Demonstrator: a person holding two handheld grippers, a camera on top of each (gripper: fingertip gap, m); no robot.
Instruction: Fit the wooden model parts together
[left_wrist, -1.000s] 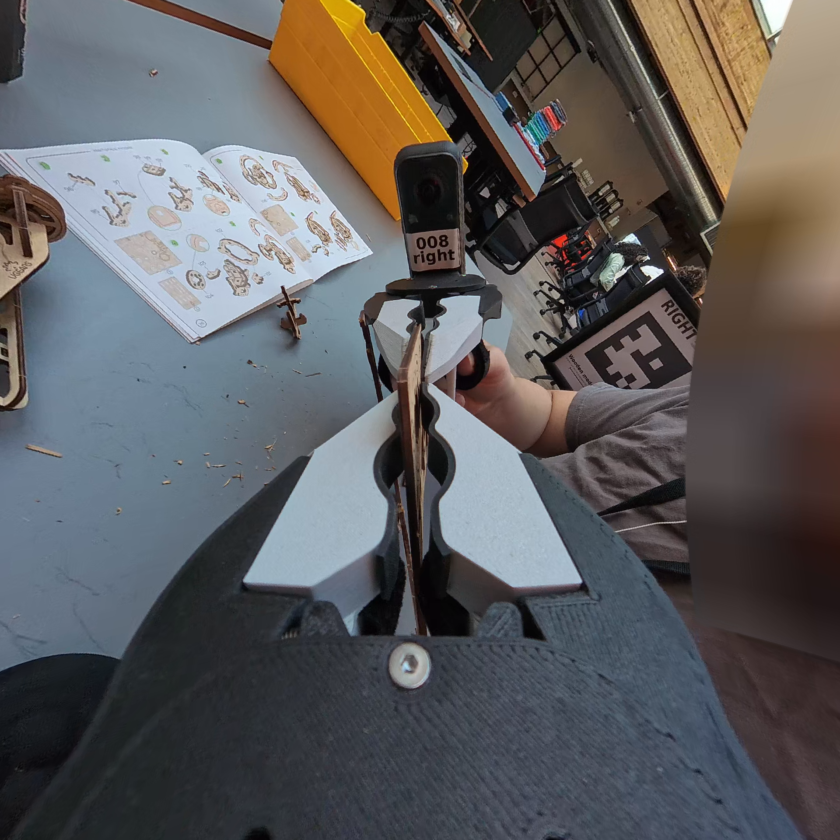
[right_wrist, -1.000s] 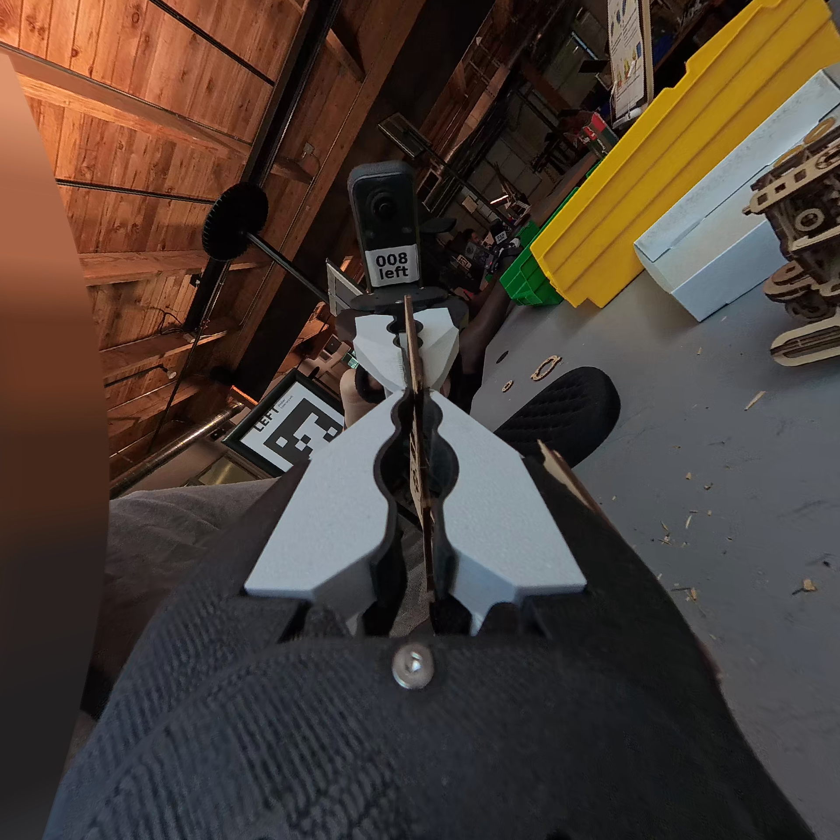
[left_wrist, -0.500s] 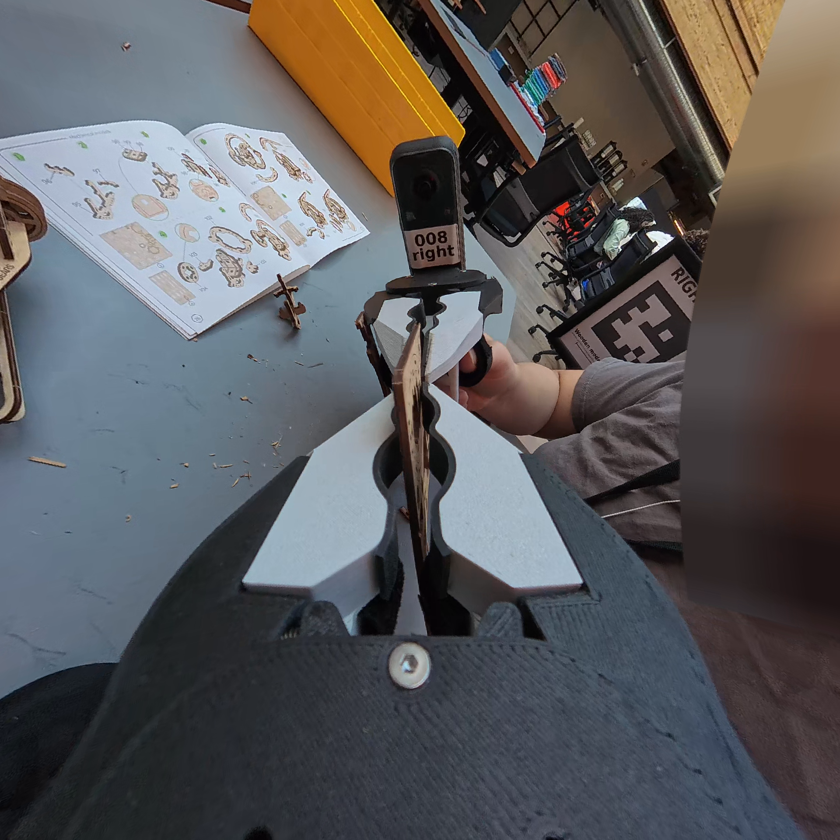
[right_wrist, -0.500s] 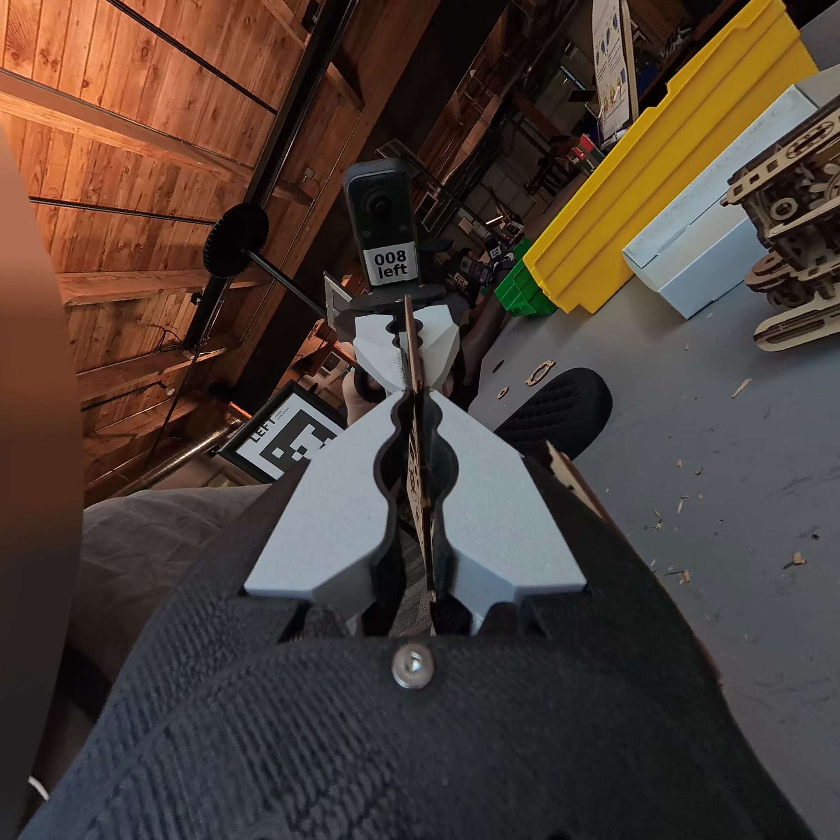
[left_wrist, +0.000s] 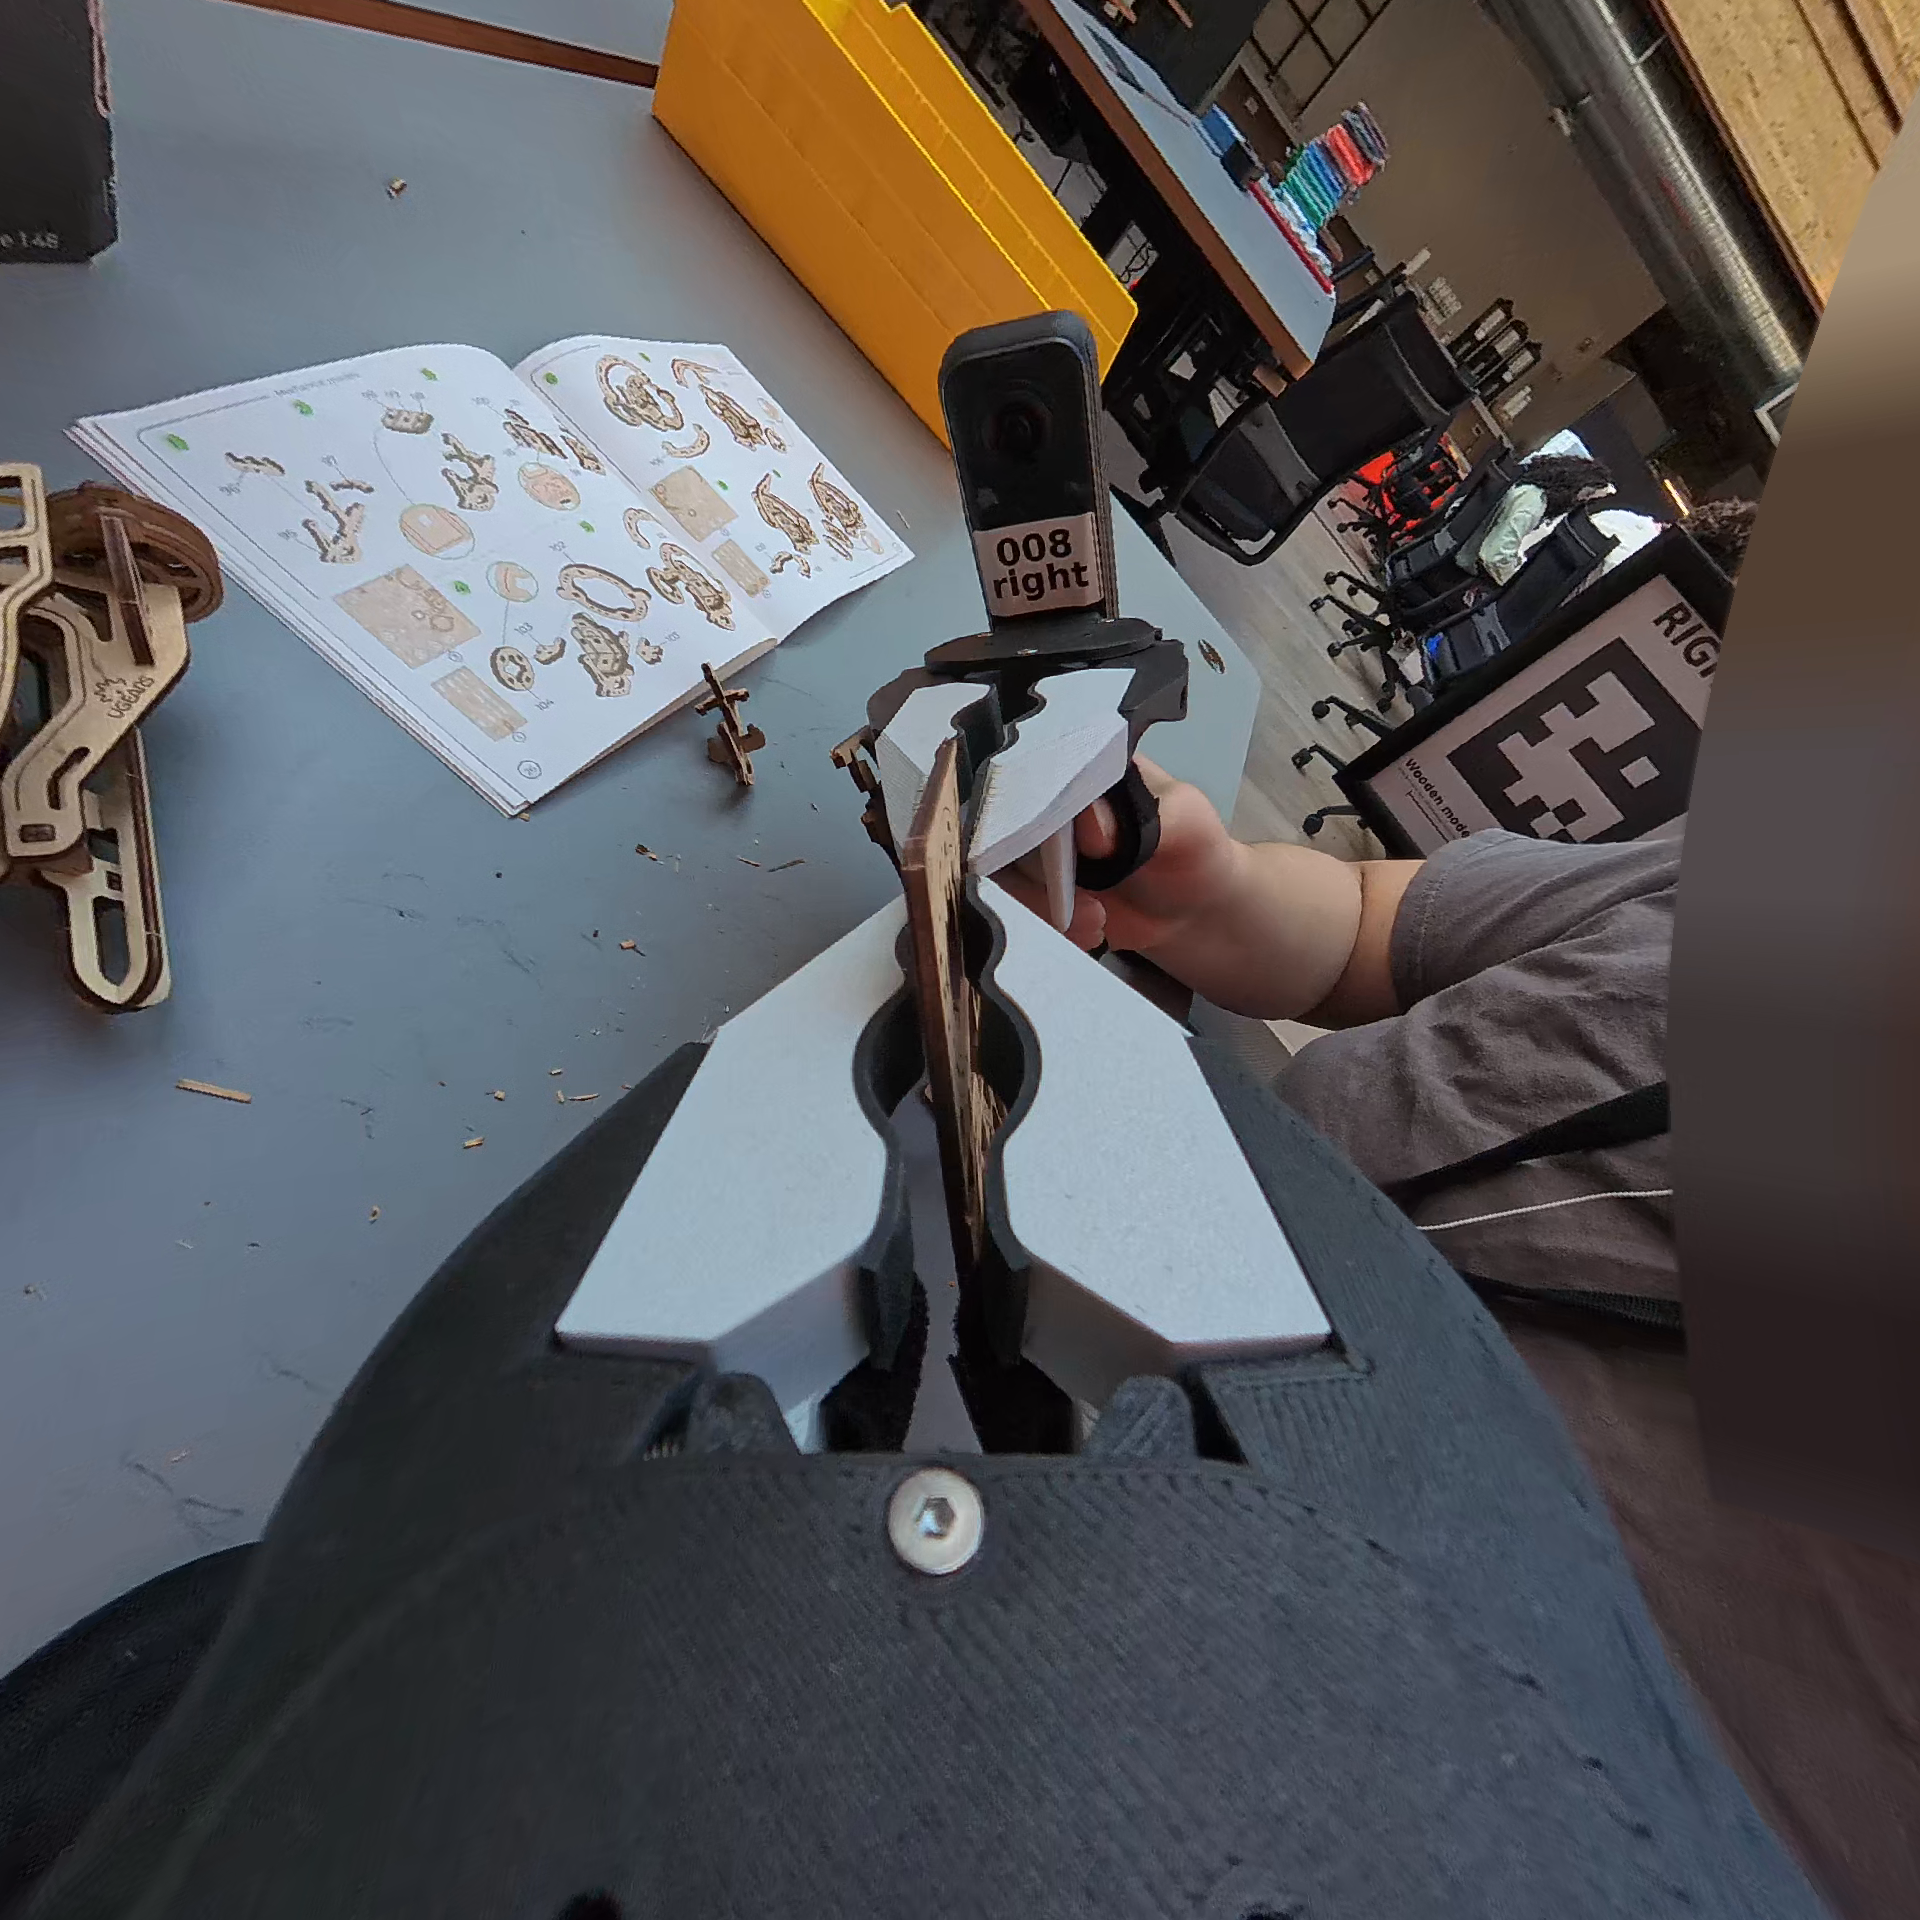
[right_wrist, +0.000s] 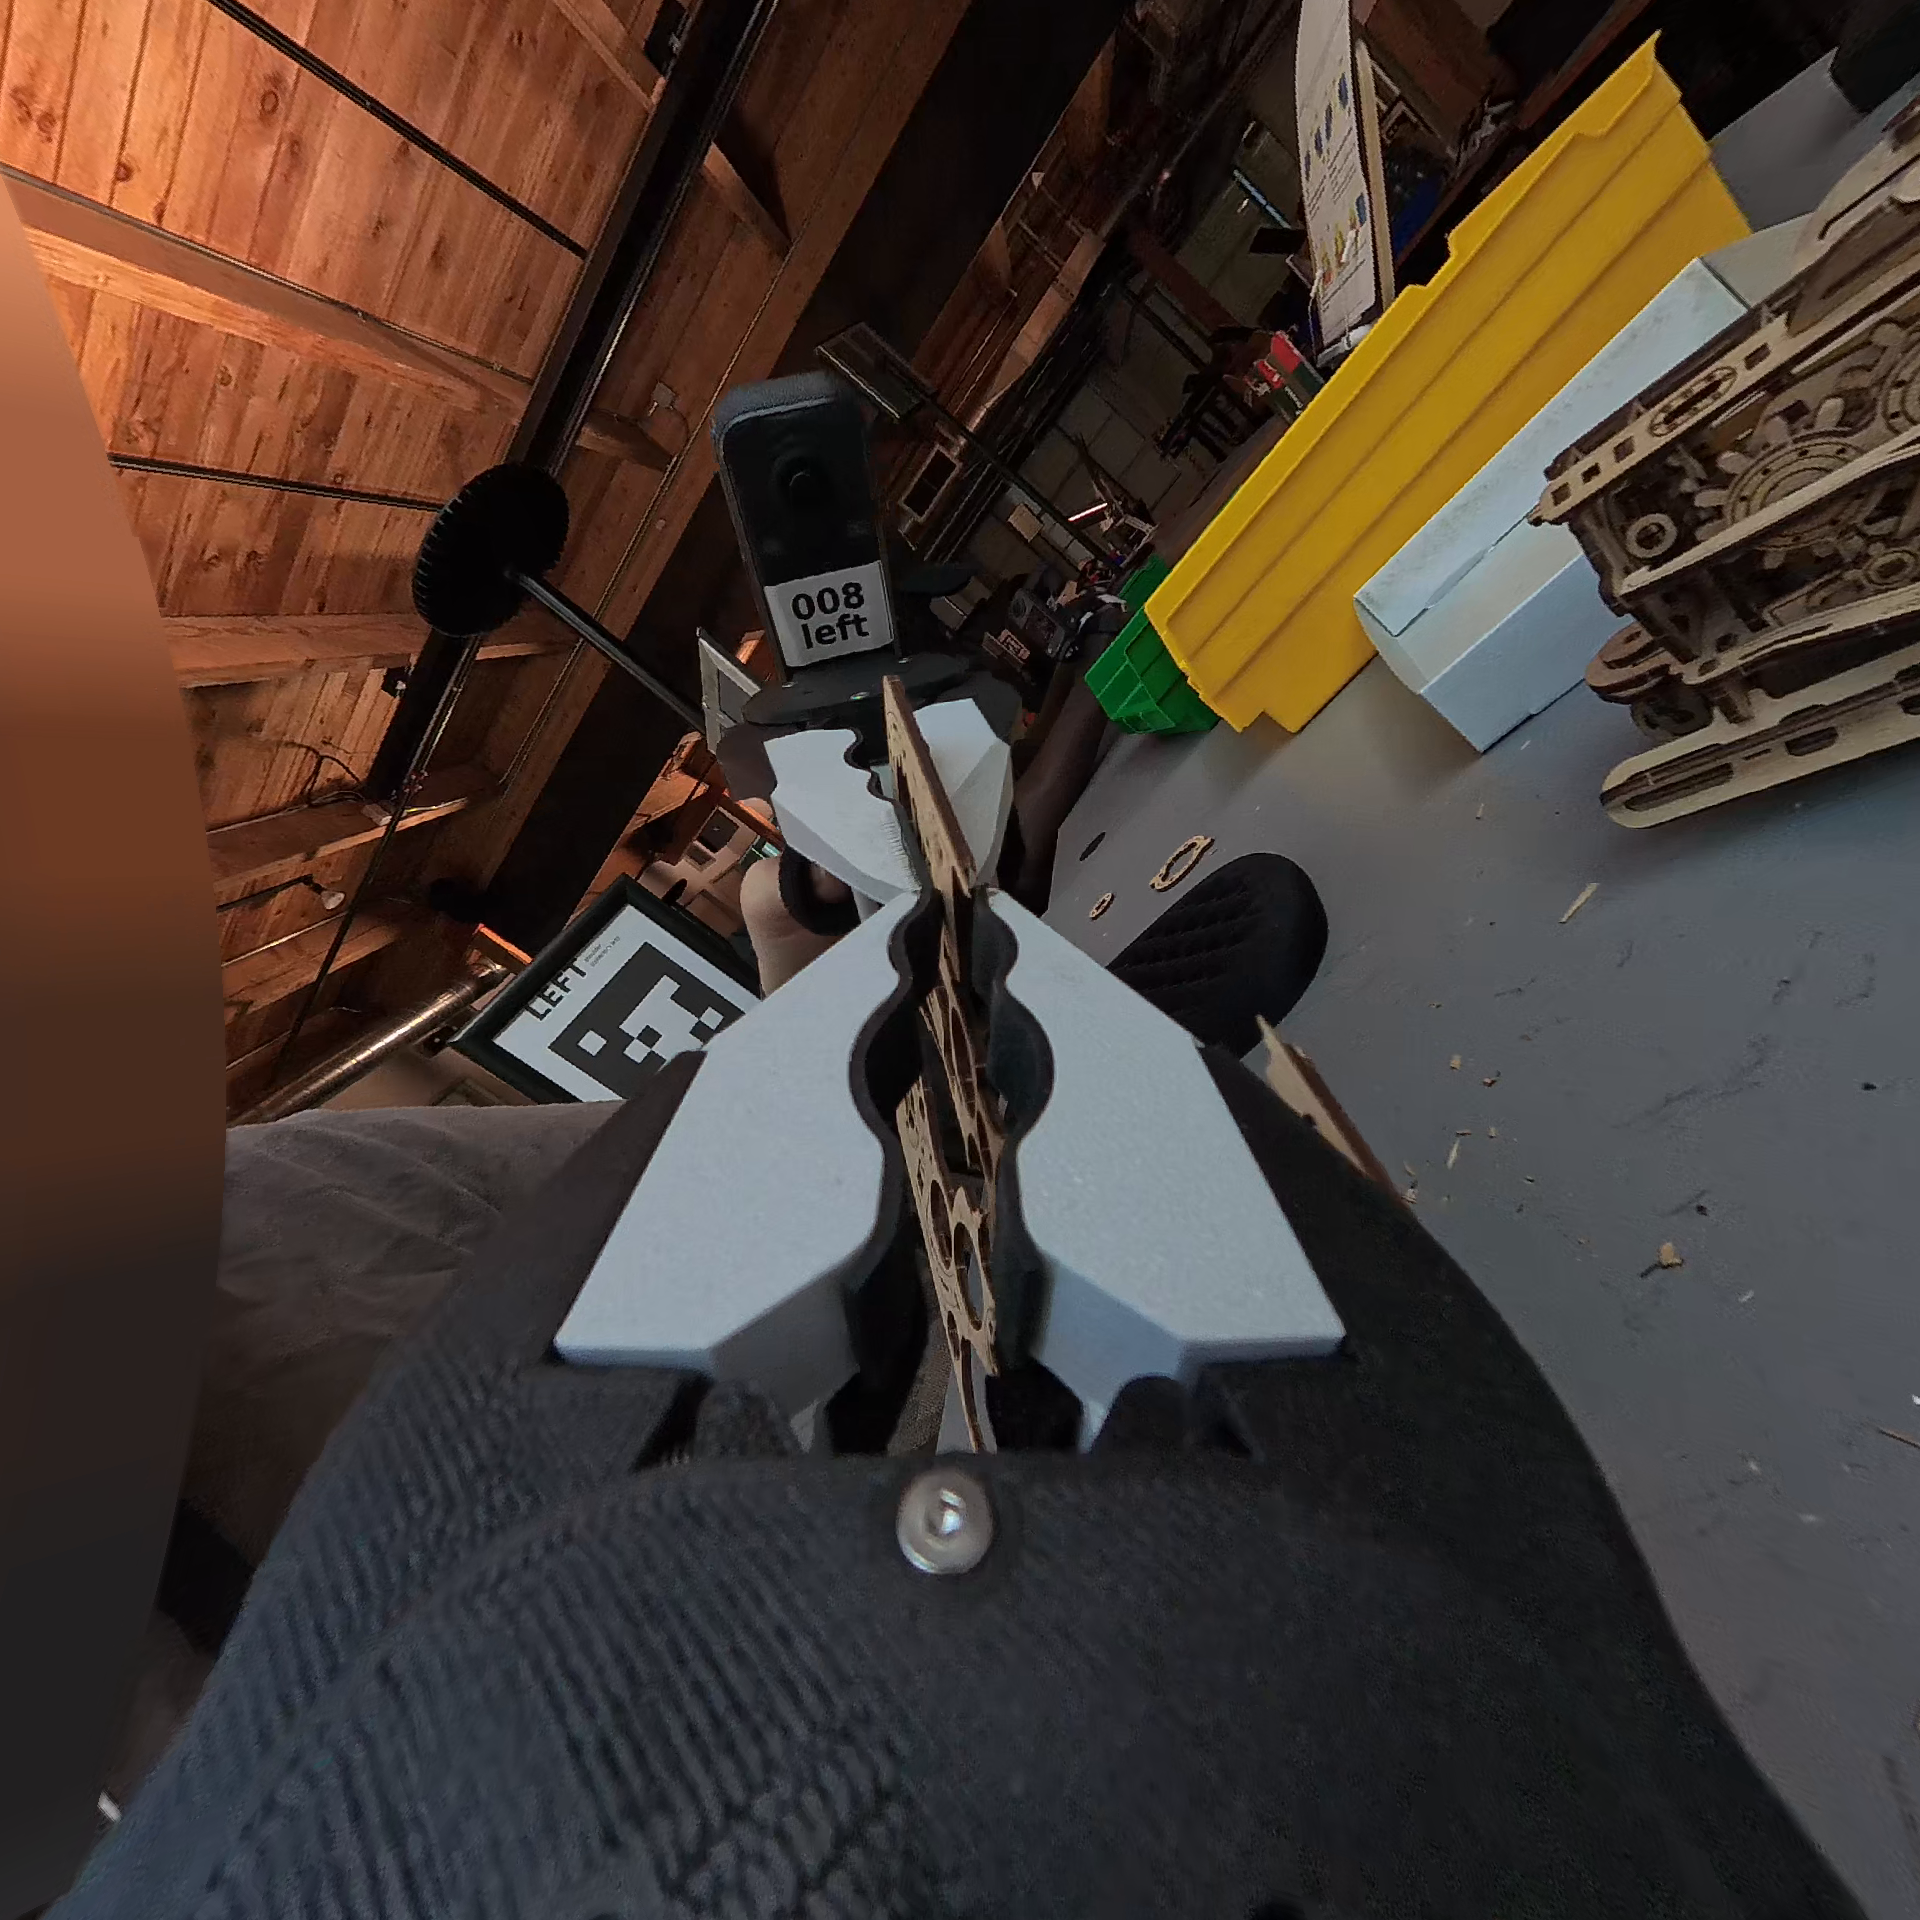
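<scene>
Alignment is the step in hand: left gripper and right gripper face tip to tip above the grey surface, fingers clamped on one thin wooden sheet; next, probably steady, level pressure.

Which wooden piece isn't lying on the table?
The thin flat wooden plate, clamped edge-on between both grippers' fingers; the small cross-shaped piece rests on the table.

Against the earlier views, the thin wooden sheet now shows more of its laser-cut face between the right gripper's fingers instead of only its edge. In the left wrist view, the right gripper sits tilted further right, and the open booklet lies lower.
</scene>
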